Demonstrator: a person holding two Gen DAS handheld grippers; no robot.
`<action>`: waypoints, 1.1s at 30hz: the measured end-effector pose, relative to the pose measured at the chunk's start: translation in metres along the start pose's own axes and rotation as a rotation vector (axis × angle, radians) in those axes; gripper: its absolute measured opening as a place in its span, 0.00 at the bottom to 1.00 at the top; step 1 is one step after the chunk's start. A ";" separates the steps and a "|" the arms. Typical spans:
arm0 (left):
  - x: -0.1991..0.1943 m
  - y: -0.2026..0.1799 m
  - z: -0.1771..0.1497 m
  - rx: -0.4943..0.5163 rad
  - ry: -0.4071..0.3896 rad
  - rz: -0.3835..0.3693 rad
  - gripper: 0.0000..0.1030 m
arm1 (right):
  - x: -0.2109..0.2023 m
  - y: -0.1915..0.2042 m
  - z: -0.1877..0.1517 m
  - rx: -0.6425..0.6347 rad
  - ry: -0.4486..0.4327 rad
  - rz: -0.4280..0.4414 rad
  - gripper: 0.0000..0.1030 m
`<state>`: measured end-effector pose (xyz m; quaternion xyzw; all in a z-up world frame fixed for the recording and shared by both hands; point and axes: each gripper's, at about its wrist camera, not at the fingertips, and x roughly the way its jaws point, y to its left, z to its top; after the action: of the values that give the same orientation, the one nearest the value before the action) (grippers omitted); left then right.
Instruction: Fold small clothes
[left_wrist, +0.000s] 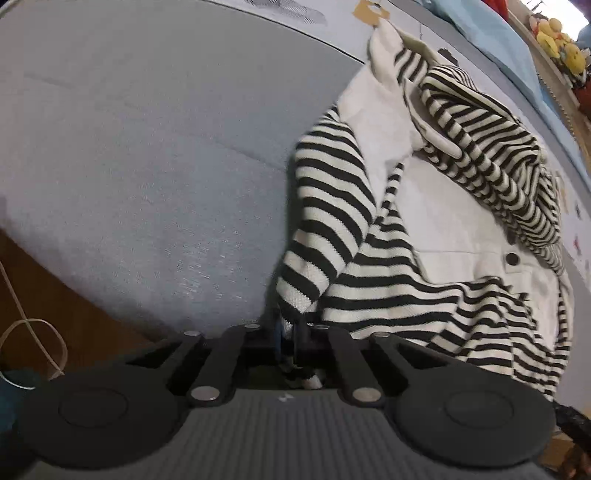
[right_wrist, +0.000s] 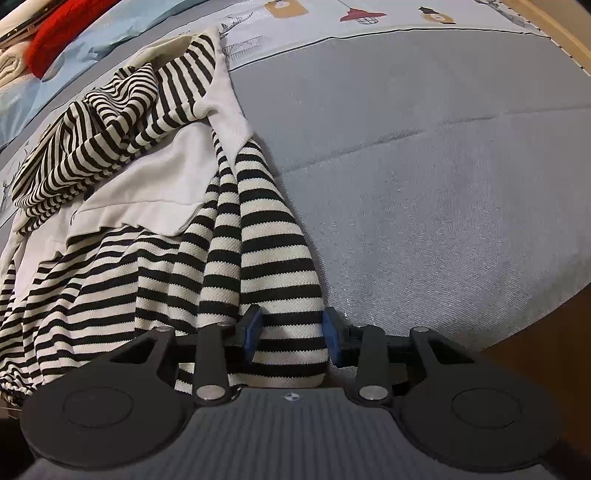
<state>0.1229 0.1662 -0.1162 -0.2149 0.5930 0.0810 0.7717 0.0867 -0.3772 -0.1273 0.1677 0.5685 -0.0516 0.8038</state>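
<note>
A small black-and-white striped garment with white panels (left_wrist: 424, 229) lies crumpled on a grey-blue bed sheet (left_wrist: 147, 147). My left gripper (left_wrist: 291, 343) is shut on a striped sleeve end at the garment's left edge, near the bed's front edge. In the right wrist view the same garment (right_wrist: 122, 192) spreads to the left. My right gripper (right_wrist: 291, 339) stands with its blue pads (right_wrist: 253, 332) apart on either side of a striped sleeve (right_wrist: 273, 258), which lies between them, unpinched.
A dark button (left_wrist: 512, 258) sits on the garment's white front. Wooden floor (left_wrist: 55, 306) and a white cable (left_wrist: 33, 332) lie past the bed's edge. Plush toys (left_wrist: 557, 40) sit at the far right. A red cloth (right_wrist: 62, 33) lies at the back left.
</note>
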 end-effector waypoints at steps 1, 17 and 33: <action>0.002 -0.001 0.000 0.006 0.009 -0.003 0.14 | 0.000 0.001 0.000 -0.006 0.002 -0.001 0.37; 0.005 -0.019 -0.008 0.116 -0.004 -0.018 0.04 | -0.001 0.009 0.002 -0.059 -0.035 0.017 0.04; -0.004 0.011 0.007 -0.173 -0.033 -0.141 0.56 | -0.004 0.003 0.003 0.028 -0.050 0.051 0.32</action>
<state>0.1236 0.1795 -0.1133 -0.3205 0.5546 0.0808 0.7637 0.0894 -0.3756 -0.1223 0.1921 0.5428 -0.0432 0.8164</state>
